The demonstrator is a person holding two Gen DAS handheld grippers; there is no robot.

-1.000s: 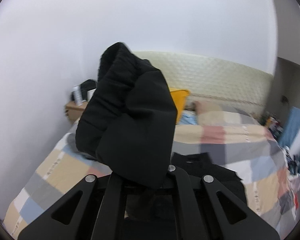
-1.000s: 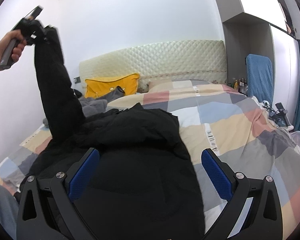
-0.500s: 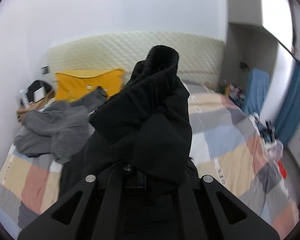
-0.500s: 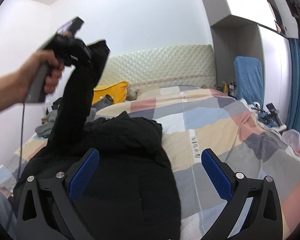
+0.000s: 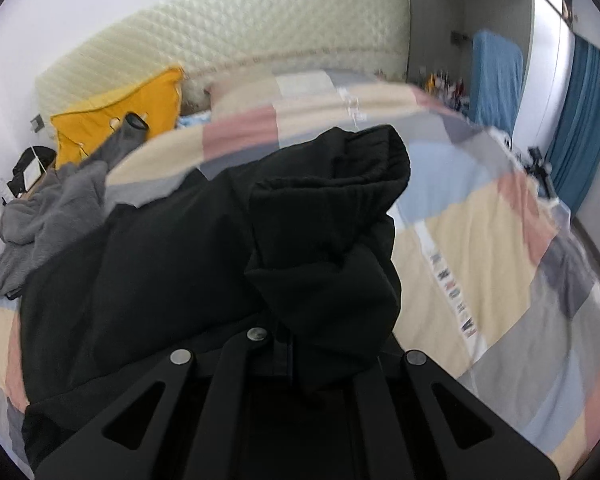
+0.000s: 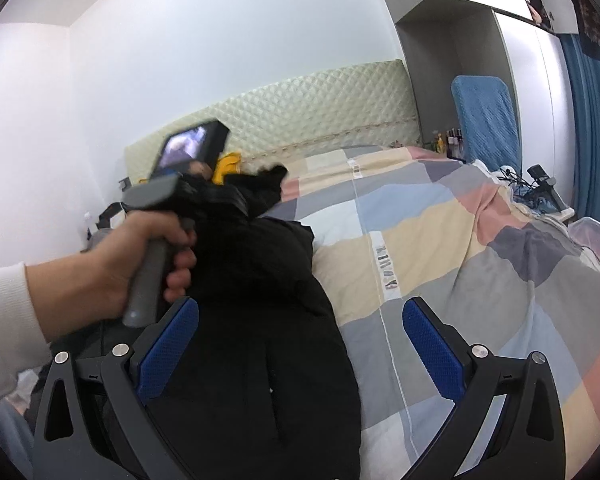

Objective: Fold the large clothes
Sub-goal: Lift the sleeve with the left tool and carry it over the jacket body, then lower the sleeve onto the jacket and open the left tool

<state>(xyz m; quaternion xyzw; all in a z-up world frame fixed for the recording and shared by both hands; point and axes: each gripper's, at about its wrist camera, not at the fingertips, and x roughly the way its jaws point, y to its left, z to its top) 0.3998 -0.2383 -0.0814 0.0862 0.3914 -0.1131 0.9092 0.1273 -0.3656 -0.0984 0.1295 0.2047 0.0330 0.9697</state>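
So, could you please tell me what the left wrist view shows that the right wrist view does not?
Only the left wrist view shows the grey fleece garment crumpled at the bed's left side, and the black sleeve bunched right over the left gripper, hiding its fingertips.

Only the right wrist view shows the person's left hand gripping that tool's handle, and the right gripper with its blue pads wide apart, holding nothing.

Both show the black jacket on the checked quilt, the yellow pillow and the quilted headboard.
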